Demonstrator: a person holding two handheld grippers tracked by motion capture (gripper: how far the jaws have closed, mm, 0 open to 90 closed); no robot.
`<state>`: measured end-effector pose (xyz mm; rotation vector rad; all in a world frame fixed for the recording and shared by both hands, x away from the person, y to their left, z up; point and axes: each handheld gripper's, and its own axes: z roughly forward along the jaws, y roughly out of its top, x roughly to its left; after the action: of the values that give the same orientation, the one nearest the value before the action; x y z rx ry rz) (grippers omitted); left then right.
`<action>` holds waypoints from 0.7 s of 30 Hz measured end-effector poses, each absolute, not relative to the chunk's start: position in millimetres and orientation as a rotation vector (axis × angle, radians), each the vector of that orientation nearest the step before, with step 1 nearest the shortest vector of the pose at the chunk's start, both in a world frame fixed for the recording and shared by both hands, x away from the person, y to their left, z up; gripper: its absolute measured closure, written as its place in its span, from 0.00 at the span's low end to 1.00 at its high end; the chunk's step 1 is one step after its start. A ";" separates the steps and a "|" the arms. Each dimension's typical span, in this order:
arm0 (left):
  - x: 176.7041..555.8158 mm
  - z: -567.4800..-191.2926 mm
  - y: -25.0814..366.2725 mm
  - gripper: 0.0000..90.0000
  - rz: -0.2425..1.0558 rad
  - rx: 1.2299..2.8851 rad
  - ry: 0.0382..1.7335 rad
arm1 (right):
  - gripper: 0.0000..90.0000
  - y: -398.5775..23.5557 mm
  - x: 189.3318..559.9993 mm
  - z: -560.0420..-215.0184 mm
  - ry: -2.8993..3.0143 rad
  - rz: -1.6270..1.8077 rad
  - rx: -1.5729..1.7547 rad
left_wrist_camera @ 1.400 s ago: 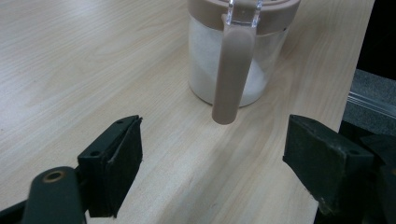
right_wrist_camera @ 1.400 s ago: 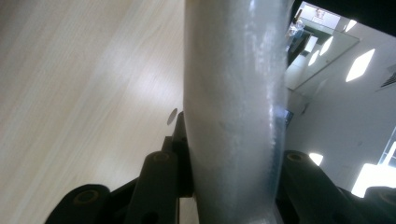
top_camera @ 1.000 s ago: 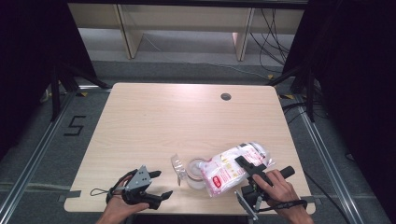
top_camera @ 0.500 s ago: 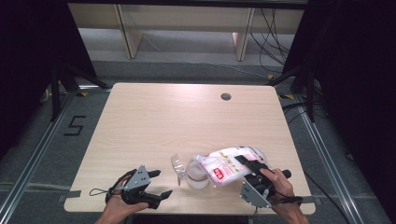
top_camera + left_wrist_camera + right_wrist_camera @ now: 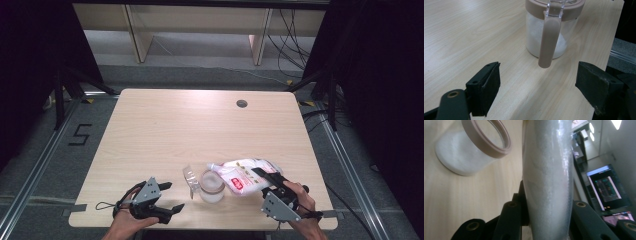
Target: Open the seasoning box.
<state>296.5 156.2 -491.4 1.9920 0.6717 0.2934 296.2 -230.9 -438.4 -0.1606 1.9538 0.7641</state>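
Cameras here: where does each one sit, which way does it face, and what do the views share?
High view: above the table's near edge, looking forward and down; both forearms, left gripper, right gripper.
Left gripper view: rides that gripper, low over the tabletop, facing the jar; its open jaws show.
Right gripper view: looks along jaws clamped on the bag, toward the jar's mouth.
Shared: the jar appears in all three; the bag in high and right gripper views.

Left tool (image 5: 167,197) agape; right tool (image 5: 261,173) clamped.
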 end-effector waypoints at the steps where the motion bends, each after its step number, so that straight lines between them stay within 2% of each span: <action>1: 296.4 -491.5 156.2 0.21 0.292 1.991 0.678 | 0.80 -231.0 294.8 -440.5 1.949 0.792 -0.135; 9: 296.4 -491.3 156.4 0.21 0.296 1.995 0.671 | 0.81 -236.8 299.0 -444.7 1.969 1.035 0.004; 21: 296.2 -491.1 156.2 0.21 0.294 1.991 0.671 | 0.81 -242.0 311.6 -454.9 1.974 1.217 0.187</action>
<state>296.2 156.2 -491.1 1.9906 0.6709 0.2938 311.6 -242.0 -454.9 0.1867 1.9742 1.2172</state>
